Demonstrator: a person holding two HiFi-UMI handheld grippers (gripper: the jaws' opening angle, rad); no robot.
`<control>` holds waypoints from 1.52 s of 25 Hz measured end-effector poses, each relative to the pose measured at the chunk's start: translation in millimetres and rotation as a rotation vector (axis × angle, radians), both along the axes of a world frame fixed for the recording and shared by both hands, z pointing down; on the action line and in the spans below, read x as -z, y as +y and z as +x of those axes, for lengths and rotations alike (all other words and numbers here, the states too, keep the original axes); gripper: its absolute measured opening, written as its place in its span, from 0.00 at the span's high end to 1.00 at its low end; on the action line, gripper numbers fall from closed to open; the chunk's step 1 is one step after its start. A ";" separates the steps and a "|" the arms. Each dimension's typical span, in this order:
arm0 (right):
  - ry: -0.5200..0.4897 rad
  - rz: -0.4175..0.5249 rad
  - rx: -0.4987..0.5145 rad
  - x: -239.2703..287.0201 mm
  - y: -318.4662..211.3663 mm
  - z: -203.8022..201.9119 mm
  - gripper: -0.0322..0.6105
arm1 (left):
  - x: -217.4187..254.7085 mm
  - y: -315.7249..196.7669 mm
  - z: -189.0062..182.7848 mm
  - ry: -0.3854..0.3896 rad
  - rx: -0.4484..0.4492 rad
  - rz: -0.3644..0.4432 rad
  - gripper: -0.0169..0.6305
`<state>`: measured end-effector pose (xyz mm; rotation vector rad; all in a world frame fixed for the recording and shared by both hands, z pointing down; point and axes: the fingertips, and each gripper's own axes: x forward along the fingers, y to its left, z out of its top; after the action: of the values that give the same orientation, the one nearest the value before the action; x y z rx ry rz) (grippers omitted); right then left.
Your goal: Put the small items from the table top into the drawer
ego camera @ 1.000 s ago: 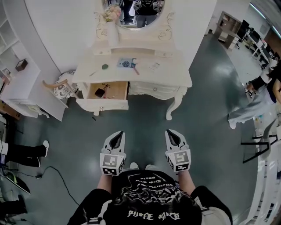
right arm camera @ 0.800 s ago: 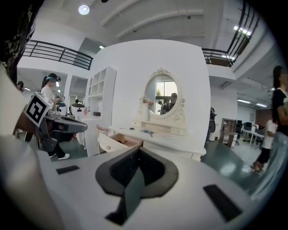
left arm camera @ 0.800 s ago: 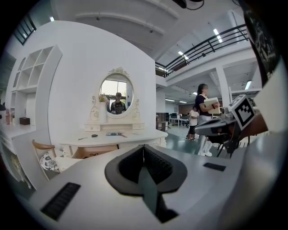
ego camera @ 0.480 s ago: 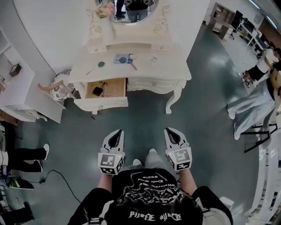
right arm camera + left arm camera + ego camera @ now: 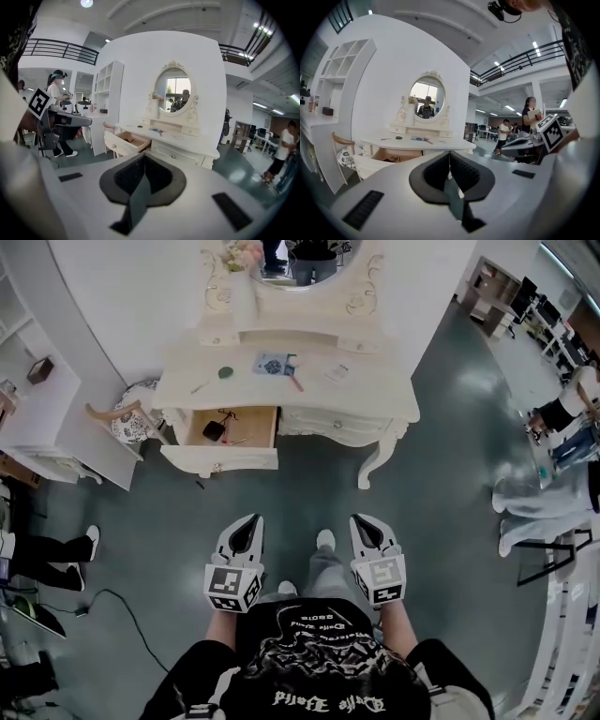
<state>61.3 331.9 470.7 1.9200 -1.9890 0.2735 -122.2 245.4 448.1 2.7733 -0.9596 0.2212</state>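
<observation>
Left gripper [image 5: 249, 524] closed, empty. At eleven o'clock the wooden drawer [image 5: 251, 427] stands open toward six. On the table top [image 5: 375, 404]: green disc [image 5: 225, 372], blue packet [image 5: 274, 365], red-handled tool [image 5: 295, 382] lying eleven-to-five. Right gripper [image 5: 362, 523] closed, empty.

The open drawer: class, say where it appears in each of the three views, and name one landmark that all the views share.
Head view: the drawer is up and left of centre, pulled out towards the camera.
Left gripper view: the drawer is at lower left, left of the jaw tips.
Right gripper view: the drawer is left of centre, just above the jaws.
Shared landmark: the oval mirror.
</observation>
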 end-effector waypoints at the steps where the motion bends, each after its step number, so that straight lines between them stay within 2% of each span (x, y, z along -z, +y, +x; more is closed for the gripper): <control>1: 0.002 -0.001 0.008 -0.5 -4.1 2.5 0.93 | -1.4 -2.9 2.2 -0.006 0.009 0.002 0.95; 7: 0.001 0.017 0.031 4.7 -36.4 31.3 0.93 | -5.6 -31.0 21.6 -0.037 0.058 0.005 0.95; 14: -0.017 0.022 0.047 2.2 -80.6 79.8 0.93 | -7.8 -67.1 60.9 -0.072 0.102 0.009 0.95; 23: -0.015 0.007 0.149 1.0 -139.9 133.2 0.93 | -7.9 -104.4 114.6 -0.110 0.173 0.000 0.95; 28: -0.045 0.032 0.171 3.3 -160.3 169.2 0.93 | -0.8 -112.3 148.5 -0.132 0.187 0.028 0.95; 34: -0.051 0.031 0.217 -2.3 -173.6 187.5 0.93 | -3.5 -123.6 170.6 -0.120 0.242 0.018 0.95; 38: -0.057 0.018 0.235 -7.0 -176.9 191.7 0.93 | -4.4 -124.8 179.4 -0.130 0.248 0.016 0.95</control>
<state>252.9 155.0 477.7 1.6840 -2.2363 0.2497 57.1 120.6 452.5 2.6463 -1.3297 0.3596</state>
